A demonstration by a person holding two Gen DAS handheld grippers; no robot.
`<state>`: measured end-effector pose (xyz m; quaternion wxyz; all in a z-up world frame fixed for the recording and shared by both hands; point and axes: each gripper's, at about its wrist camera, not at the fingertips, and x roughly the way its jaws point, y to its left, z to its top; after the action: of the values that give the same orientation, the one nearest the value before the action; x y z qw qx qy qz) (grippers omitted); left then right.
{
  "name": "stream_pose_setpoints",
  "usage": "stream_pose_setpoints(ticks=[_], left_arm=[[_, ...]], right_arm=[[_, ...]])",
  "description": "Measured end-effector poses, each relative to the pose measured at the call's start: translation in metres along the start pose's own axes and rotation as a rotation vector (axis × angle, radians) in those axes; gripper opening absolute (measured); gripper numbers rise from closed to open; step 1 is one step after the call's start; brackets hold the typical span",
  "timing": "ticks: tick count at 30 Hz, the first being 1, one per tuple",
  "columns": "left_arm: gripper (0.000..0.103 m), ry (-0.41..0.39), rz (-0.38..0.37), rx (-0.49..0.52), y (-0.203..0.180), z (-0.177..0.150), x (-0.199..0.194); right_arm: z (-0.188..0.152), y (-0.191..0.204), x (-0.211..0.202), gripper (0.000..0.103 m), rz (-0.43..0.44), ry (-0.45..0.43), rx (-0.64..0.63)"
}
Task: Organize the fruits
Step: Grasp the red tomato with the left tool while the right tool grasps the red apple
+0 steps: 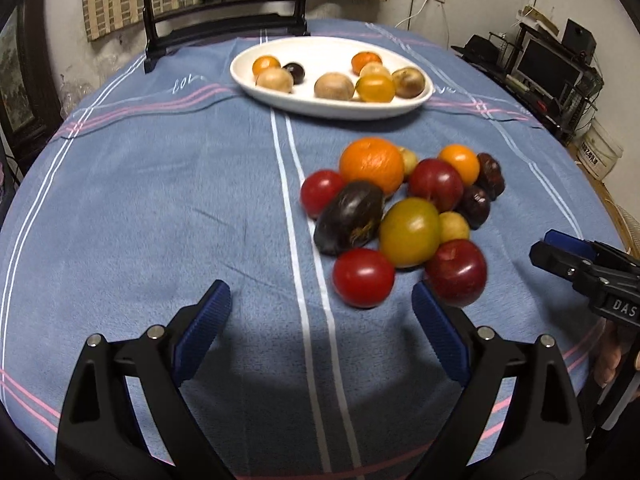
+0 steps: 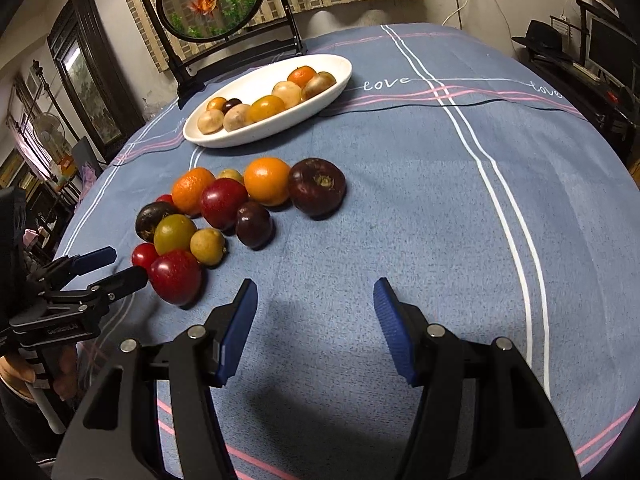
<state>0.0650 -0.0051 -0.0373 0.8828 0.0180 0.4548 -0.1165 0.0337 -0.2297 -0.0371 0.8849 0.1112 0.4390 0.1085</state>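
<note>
Both tools empty above the surface; fruit part sorted.

Left wrist view: left tool (image 1: 320, 312) spread wide, holding nothing; loose fruit pile (image 1: 404, 216) on the blue cloth (image 1: 160, 200) just ahead, a red fruit (image 1: 456, 272) beside its right finger; white dish (image 1: 332, 110) with fruit beyond.
Right wrist view: right tool (image 2: 316, 316) part open, empty, pile (image 2: 224, 216) ahead-left.
</note>
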Motion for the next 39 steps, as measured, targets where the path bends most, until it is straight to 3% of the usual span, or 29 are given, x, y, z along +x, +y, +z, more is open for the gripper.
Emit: stream_pose_setpoints(ticks=[6,19,21,23,24,25,28,39], left_arm=[[0.094,0.037,-0.006,-0.015,0.003,-0.001,0.010],[0.092,0.036,-0.006,-0.038,0.007,0.009,0.015],[0.084,0.026,-0.013,-0.044,0.008,0.009,0.013],[0.059,0.013,-0.068,-0.039,0.008,0.009,0.009],[0.035,0.014,-0.103,-0.042,0.007,0.009,0.008],[0.032,0.019,-0.134,-0.048,0.007,0.009,0.006],[0.032,0.003,-0.079,-0.045,0.005,0.006,0.003],[0.033,-0.002,-0.055,-0.058,0.016,-0.005,-0.005]], right_arm=[[0.000,0.000,0.002,0.061,0.002,0.005,0.000],[0.002,0.005,0.003,0.061,-0.033,0.010,-0.019],[0.002,0.005,0.003,0.061,-0.042,0.011,-0.021],[0.002,0.007,0.003,0.061,-0.048,0.015,-0.028],[0.002,0.008,0.003,0.061,-0.048,0.016,-0.031],[0.002,0.010,0.003,0.061,-0.047,0.017,-0.037],[0.002,0.017,0.002,0.061,-0.034,0.018,-0.061],[-0.006,0.060,-0.001,0.061,0.058,0.044,-0.194]])
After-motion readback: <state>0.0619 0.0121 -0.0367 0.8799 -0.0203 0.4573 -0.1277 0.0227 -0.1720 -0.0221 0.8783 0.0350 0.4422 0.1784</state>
